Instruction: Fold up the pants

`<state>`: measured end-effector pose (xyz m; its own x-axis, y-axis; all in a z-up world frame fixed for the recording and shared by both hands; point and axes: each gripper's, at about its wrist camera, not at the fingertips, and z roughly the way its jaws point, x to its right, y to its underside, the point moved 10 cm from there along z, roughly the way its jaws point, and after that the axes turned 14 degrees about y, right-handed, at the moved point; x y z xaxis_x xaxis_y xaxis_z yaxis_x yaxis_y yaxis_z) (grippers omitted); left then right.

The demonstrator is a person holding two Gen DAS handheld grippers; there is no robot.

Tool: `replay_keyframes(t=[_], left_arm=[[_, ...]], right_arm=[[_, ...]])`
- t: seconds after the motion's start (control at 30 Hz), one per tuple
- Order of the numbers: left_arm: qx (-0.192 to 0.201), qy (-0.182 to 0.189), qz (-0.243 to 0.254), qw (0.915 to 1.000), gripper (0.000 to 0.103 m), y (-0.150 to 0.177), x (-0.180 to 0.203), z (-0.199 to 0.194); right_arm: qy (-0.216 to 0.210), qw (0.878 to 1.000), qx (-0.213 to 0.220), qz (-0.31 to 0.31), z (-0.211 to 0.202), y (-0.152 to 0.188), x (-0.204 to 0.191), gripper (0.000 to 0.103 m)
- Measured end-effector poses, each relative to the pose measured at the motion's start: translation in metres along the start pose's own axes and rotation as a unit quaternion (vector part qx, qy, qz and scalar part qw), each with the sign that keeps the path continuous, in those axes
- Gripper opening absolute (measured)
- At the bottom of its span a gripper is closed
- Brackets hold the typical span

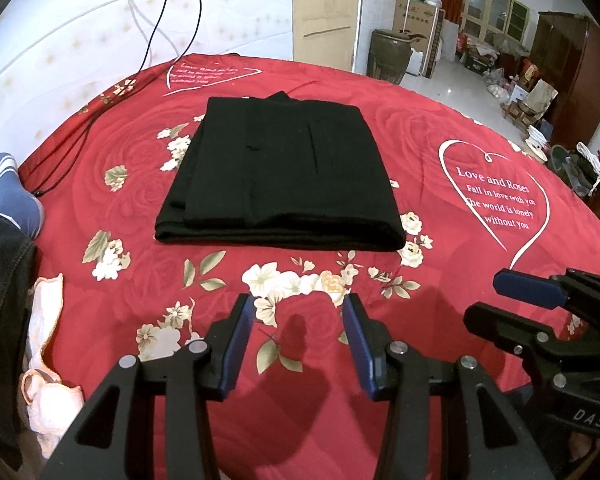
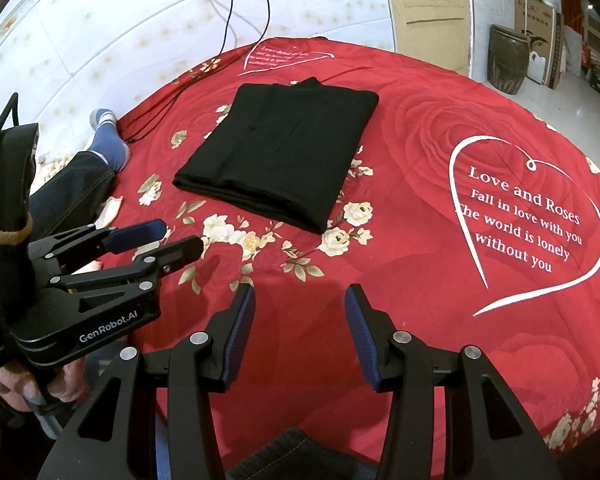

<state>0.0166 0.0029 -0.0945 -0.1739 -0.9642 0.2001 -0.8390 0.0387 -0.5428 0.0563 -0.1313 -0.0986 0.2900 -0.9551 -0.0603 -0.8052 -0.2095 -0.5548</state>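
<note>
Black pants (image 1: pixel 280 172) lie folded into a flat rectangle on the red floral bedspread (image 1: pixel 340 340), also seen as the pants (image 2: pixel 276 152) in the right wrist view. My left gripper (image 1: pixel 300 304) hovers over the spread well short of the pants' near fold, open, with nothing between its blue pads. The right gripper (image 2: pixel 300 296) is held the same way, open and empty, beside it. Each gripper shows in the other's view: the right one (image 1: pixel 512 296) at the right edge, the left one (image 2: pixel 172 240) at the left, held by a hand (image 2: pixel 60 384).
A person's leg in dark jeans (image 2: pixel 76 188) with a blue sock (image 2: pixel 108 140) rests at the bed's left side. A pale cloth (image 1: pixel 44 352) lies by it. Black cables (image 1: pixel 172 32) run down over the white mattress. Jar, boxes and furniture (image 1: pixel 388 56) stand beyond the bed.
</note>
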Motion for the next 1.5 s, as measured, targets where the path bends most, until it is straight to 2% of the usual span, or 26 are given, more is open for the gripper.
replay_keyframes(t=[1.3, 1.5], left_arm=[[-0.005, -0.013, -0.005, 0.9999, 0.049, -0.0018, -0.0042, -0.0001], [0.004, -0.015, -0.001, 0.9999, 0.049, -0.0063, -0.0033, -0.0025]], right_arm=[[0.004, 1.0, -0.002, -0.003, 0.0002, 0.0009, -0.0005, 0.05], [0.008, 1.0, -0.004, -0.008, 0.0012, 0.001, -0.0008, 0.05]])
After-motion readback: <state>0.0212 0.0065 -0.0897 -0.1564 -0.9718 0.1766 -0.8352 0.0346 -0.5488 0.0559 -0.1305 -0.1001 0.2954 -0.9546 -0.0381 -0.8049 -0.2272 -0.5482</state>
